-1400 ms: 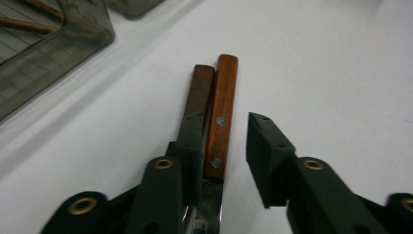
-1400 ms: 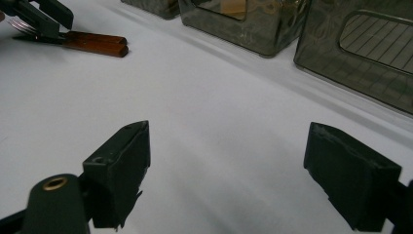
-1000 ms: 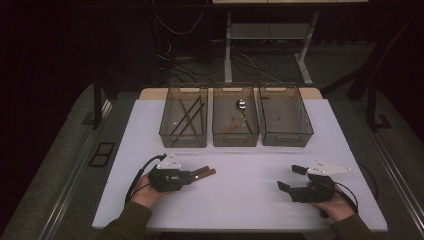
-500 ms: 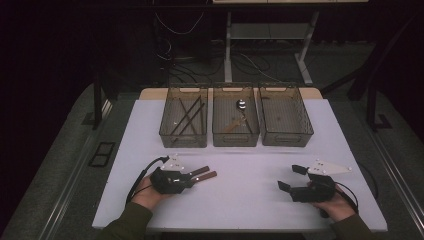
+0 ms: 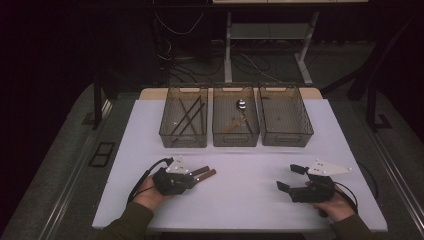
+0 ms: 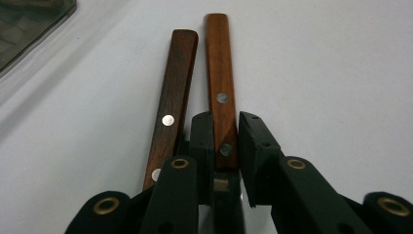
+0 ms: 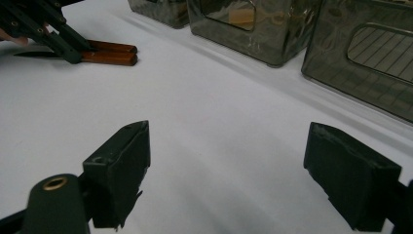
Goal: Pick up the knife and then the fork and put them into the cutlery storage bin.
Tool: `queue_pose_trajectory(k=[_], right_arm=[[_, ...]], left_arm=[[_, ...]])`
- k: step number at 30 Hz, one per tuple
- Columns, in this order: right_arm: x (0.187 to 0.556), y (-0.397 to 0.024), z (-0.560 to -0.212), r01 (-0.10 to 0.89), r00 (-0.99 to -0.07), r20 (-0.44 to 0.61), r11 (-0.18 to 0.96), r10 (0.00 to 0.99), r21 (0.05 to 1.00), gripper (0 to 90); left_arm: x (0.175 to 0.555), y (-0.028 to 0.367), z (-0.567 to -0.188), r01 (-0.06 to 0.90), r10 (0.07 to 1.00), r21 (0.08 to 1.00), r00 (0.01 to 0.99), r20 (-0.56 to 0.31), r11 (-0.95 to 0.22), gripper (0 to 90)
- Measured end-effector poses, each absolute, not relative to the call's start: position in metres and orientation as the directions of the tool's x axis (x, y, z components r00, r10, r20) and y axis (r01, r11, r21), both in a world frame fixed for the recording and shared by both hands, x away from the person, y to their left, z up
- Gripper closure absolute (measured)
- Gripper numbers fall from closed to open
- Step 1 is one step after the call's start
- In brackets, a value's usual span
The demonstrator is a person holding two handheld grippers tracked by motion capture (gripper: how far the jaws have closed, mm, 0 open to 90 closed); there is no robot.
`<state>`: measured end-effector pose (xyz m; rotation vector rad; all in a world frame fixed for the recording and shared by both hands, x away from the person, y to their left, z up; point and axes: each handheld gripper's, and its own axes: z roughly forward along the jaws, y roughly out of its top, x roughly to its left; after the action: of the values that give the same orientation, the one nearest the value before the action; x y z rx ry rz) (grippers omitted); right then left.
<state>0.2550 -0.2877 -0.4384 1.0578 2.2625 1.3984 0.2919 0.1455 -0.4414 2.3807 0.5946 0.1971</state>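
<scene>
L gripper (image 6: 225, 141) near the table's (image 5: 250, 210) front-left edge; jaws have just been closing on the lighter wooden handle (image 6: 220, 73), which sits between the pads. Pads look just on it, or a hair off; can't tell if the grip's firm yet. Darker handle (image 6: 175, 87) lies touching alongside, outside the L jaw. Both flat on the table, ends pointing toward the bins (image 5: 235, 122) at the back edge. R gripper (image 7: 243, 165) rests near the front-right edge, jaws wide, nothing in them. To do it well, imo: squeeze square across the handle, keep the L jaw from nudging or snagging the dark one, then lift straight up before swinging to a bin.
</scene>
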Motion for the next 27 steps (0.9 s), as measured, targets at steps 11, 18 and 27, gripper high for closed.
queue_pose_trajectory(k=[11,18,27], right_arm=[[0.255,-0.29,-0.438,0.448,-0.675,0.164,0.223,0.719,0.866,17.2],[0.256,-0.289,-0.437,0.432,-0.726,0.126,0.306,0.676,0.848,17.2],[0.26,-0.289,-0.429,0.442,-0.811,0.176,0.388,0.558,0.809,14.1]], left_arm=[[0.294,0.148,-0.441,0.359,0.452,0.65,0.892,-0.026,-0.67,77.2],[0.293,0.148,-0.439,0.371,0.441,0.654,0.895,-0.063,-0.659,77.2],[0.289,0.138,-0.43,0.34,0.383,0.665,0.92,-0.087,-0.665,77.1]])
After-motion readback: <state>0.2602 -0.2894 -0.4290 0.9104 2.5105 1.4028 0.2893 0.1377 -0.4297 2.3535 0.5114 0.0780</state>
